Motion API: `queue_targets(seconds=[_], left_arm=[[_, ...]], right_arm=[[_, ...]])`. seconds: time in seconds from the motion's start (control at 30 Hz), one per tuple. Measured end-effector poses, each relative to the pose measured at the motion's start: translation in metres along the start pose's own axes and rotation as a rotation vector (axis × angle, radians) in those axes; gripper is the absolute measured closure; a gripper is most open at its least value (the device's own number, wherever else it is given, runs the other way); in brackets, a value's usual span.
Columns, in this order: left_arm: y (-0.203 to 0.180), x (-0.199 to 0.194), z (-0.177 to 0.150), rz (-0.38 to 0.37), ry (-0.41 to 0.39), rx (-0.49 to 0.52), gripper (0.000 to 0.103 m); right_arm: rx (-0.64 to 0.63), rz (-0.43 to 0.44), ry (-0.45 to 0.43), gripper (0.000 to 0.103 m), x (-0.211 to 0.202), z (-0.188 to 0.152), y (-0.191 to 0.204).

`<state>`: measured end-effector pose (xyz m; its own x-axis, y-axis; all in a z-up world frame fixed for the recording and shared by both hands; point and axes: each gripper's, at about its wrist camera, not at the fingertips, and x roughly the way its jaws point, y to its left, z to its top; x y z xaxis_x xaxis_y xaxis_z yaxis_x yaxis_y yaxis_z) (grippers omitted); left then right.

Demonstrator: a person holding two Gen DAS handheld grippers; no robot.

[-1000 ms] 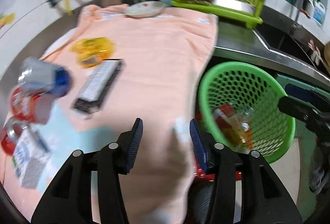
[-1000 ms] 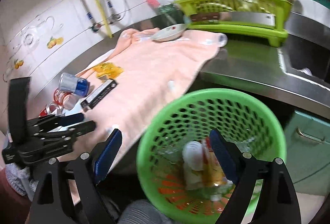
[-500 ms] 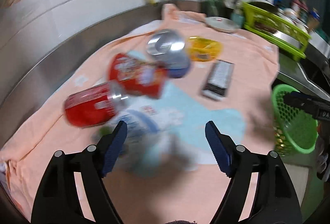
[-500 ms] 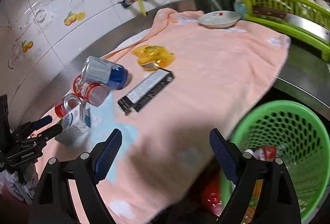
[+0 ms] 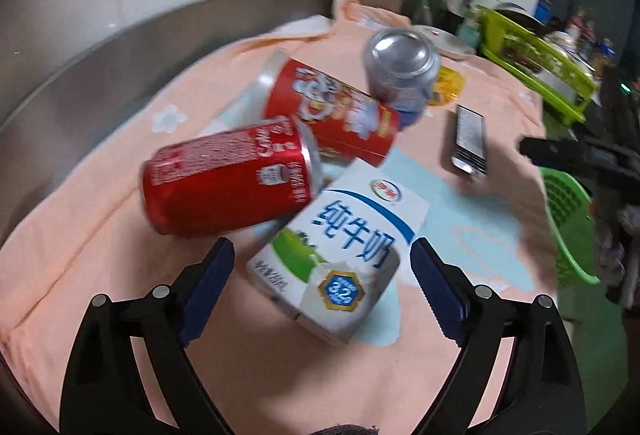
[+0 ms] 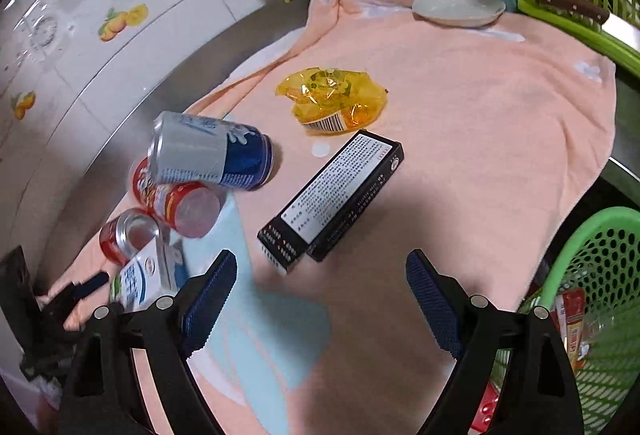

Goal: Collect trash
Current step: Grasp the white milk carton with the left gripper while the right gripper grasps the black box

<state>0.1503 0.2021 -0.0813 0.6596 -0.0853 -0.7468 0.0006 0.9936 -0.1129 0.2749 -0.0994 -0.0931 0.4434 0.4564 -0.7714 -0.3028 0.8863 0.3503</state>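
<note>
Left gripper [image 5: 322, 277] opening around milk carton [image 5: 338, 255], not gripping; right gripper [image 6: 320, 293] released, empty. Basket [image 6: 592, 235] partly filled; cans [image 6: 208, 153], box [image 6: 332, 197], wrapper [image 6: 332, 101] left.

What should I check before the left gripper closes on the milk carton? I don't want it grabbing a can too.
1. Left gripper jaws opening, nothing pressed: ok.
2. Milk carton between the fingers: ok.
3. Red can clear of the carton: not ok, it lies against the carton's far corner.
4. Right gripper open, empty, out of the way: ok.
5. Green basket within reach with room left: cannot tell.
</note>
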Motion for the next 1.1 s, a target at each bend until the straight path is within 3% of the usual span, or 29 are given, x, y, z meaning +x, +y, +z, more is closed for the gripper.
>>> queue_targets(seconds=[0.27, 0.7, 0.9, 1.1], left_arm=[[-0.008, 0.01, -0.003, -0.057, 0.021, 0.02, 0.014], [-0.021, 0.0, -0.012, -0.182, 0.036, 0.009, 0.014], [-0.027, -0.001, -0.011, -0.161, 0.04, 0.048, 0.014], [-0.036, 0.006, -0.002, -0.134, 0.059, 0.089, 0.014]], right_arm=[[0.082, -0.002, 0.03, 0.02, 0.02, 0.021, -0.001], [0.171, -0.209, 0.094, 0.027, 0.067, 0.05, 0.012], [0.165, -0.282, 0.129, 0.034, 0.081, 0.05, 0.015], [0.125, -0.275, 0.137, 0.046, 0.079, 0.048, 0.013]])
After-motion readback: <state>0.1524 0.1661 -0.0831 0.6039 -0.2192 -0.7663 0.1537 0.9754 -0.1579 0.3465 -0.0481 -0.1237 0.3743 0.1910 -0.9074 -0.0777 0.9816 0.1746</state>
